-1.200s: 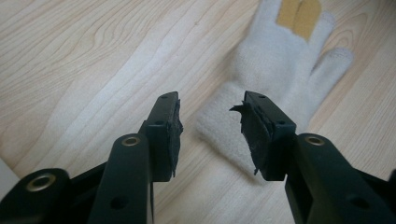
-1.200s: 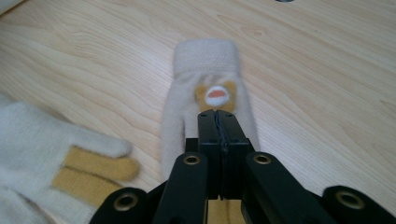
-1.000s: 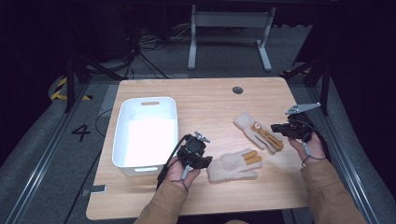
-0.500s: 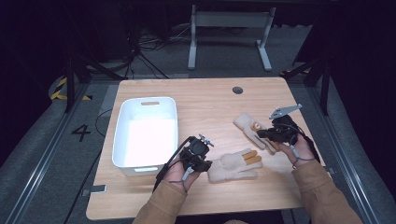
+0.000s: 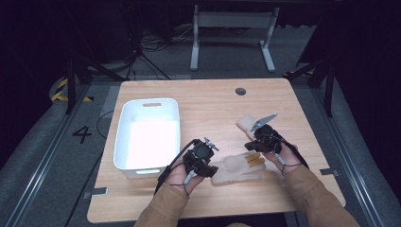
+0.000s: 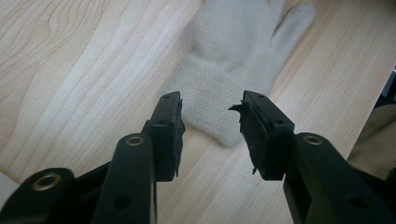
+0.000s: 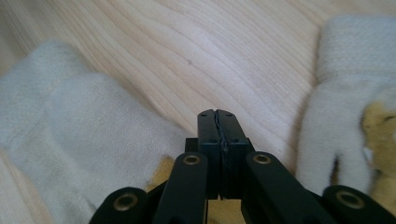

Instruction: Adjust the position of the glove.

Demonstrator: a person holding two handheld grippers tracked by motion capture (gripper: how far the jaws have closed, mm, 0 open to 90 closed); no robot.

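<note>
Two cream knit gloves with yellow patches lie on the wooden table (image 5: 208, 109). The near glove (image 5: 236, 169) lies flat, its cuff toward my left gripper (image 5: 212, 165). In the left gripper view this gripper (image 6: 210, 126) is open, and the cuff of the near glove (image 6: 233, 51) sits just beyond its tips. My right gripper (image 5: 251, 144) hovers between the gloves and covers part of the far glove (image 5: 244, 123). In the right gripper view it (image 7: 218, 122) is shut and empty over bare wood, with the near glove (image 7: 70, 126) at the left and the far glove (image 7: 345, 93) at the right.
A white plastic bin (image 5: 149, 101) stands empty on the left half of the table, close to my left hand. A round cable hole (image 5: 241, 91) sits near the far edge. Bare wood stretches behind the gloves and the bin.
My right gripper has come leftward from the table's right side to just above the two gloves. The left gripper has barely shifted, staying at the near glove's cuff.
</note>
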